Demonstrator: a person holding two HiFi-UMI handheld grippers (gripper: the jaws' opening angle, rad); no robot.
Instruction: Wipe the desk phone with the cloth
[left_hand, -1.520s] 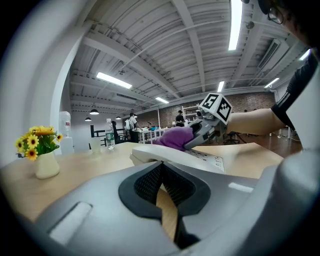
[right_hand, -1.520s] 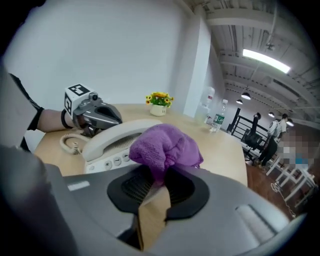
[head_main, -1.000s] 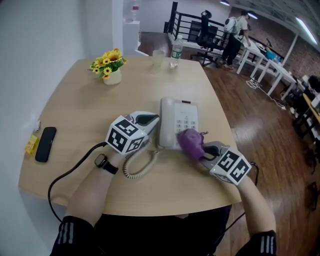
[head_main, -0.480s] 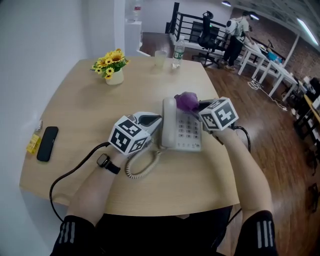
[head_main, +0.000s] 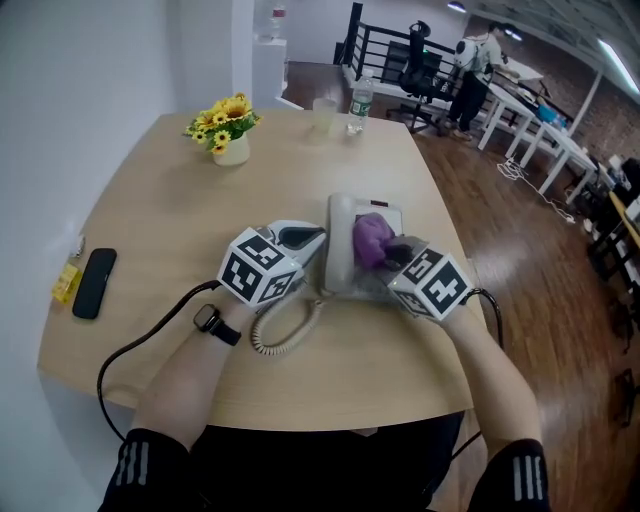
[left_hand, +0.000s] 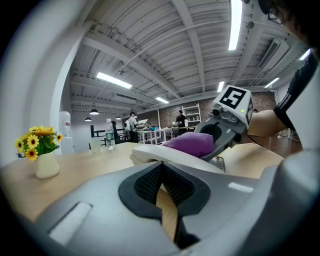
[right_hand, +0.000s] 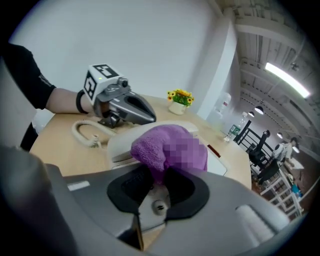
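Pinching the purple cloth (head_main: 372, 238) (right_hand: 169, 146) between its jaws, the right gripper (head_main: 396, 251) (right_hand: 160, 176) holds it on the desk phone (head_main: 340, 250) (right_hand: 123, 143) just ahead of its tips. The left gripper (head_main: 317, 239) (left_hand: 162, 171), jaws together and empty, sits at the handset side, seemingly touching the phone, with the cloth beyond its tips.

Left gripper (left_hand: 161, 172) fingers (left_hand: 145, 182) closed together, nothing between. Desk phone (left_hand: 155, 154) just beyond them on the tabletop (left_hand: 80, 172). Purple cloth (left_hand: 192, 144) on top of phone, pinched by right gripper (left_hand: 207, 142). Sunflower vase (left_hand: 46, 165) well left of phone; water bottle (left_hand: 109, 135) far behind.
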